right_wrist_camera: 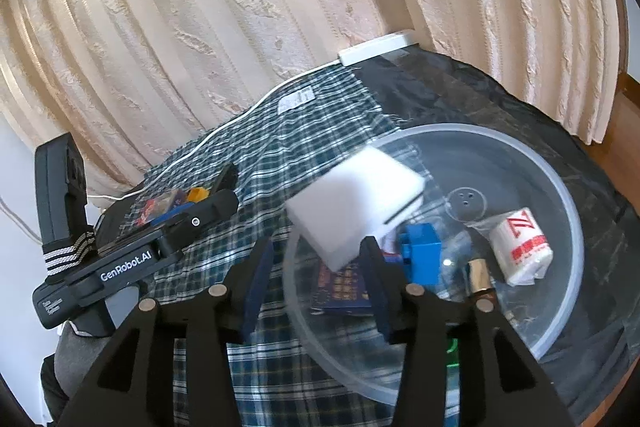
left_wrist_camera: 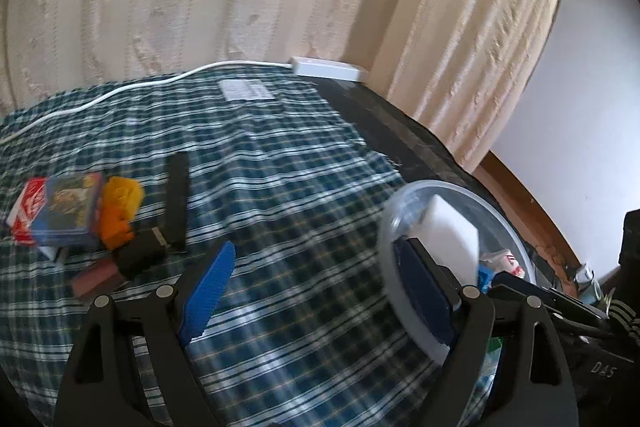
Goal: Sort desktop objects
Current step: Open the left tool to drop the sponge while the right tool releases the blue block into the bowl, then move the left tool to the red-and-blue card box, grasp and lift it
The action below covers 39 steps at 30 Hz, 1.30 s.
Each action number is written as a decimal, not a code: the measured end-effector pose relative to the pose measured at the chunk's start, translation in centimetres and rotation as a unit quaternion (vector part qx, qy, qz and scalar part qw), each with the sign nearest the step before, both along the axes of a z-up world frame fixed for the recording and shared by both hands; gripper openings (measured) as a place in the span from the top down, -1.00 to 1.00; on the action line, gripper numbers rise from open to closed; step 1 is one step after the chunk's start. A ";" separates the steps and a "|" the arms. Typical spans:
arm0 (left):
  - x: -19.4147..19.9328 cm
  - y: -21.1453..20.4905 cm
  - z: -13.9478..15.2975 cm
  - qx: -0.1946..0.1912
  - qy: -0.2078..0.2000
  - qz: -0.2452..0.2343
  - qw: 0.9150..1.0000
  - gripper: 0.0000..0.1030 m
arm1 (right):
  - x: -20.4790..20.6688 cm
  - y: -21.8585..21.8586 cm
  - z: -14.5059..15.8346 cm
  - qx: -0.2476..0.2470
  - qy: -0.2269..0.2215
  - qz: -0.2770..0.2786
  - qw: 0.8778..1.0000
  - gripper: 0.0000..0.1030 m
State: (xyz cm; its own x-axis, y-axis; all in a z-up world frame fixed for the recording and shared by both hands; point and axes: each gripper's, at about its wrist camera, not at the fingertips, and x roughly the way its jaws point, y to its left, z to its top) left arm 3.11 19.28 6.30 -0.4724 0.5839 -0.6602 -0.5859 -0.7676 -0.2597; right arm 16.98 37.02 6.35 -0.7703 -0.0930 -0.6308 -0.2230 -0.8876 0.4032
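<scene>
Right claw (right_wrist_camera: 316, 267) spread apart, white sponge block (right_wrist_camera: 356, 203) loose over clear round bowl (right_wrist_camera: 560, 195), left claw (left_wrist_camera: 316, 291) wide apart at nine o'clock above plaid-covered bench (left_wrist_camera: 280, 187).

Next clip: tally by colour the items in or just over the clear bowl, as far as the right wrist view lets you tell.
White: 2 (foam block, printed roll)
Blue: 2 (brick, dark printed packet)
Brass-coloured: 1 (small cylinder)
Total: 5
</scene>
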 end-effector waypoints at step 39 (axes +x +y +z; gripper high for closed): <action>-9.0 -16.1 -0.3 0.013 -0.014 0.179 0.984 -0.70 | -4.9 -8.9 -1.2 0.007 -0.014 0.094 0.995 -0.23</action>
